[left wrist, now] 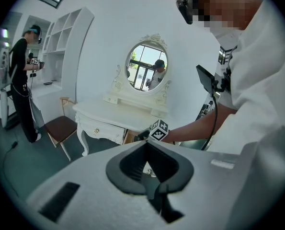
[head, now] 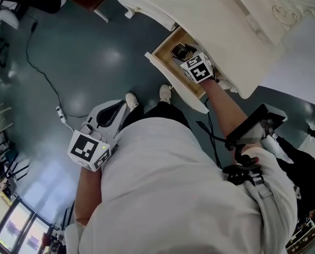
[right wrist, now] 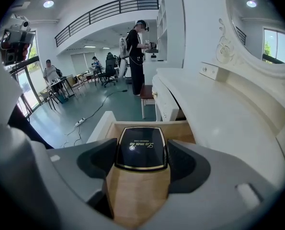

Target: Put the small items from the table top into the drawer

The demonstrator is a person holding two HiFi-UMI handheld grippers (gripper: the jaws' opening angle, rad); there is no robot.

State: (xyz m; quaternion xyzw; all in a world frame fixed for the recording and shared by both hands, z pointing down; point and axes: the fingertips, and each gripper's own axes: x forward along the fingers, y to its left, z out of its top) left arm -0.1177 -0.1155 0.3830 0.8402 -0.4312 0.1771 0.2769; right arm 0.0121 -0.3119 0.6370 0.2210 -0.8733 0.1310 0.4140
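Black compact (right wrist: 140, 147) — between right fingers (right wrist: 186, 165)

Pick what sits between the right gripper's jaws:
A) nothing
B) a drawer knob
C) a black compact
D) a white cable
C: in the right gripper view the right gripper has its jaws closed on the black compact, held over the open drawer.

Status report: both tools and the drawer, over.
Right tool shut on black compact, over open drawer. Left tool shut, empty. Nothing blocking the drawer.
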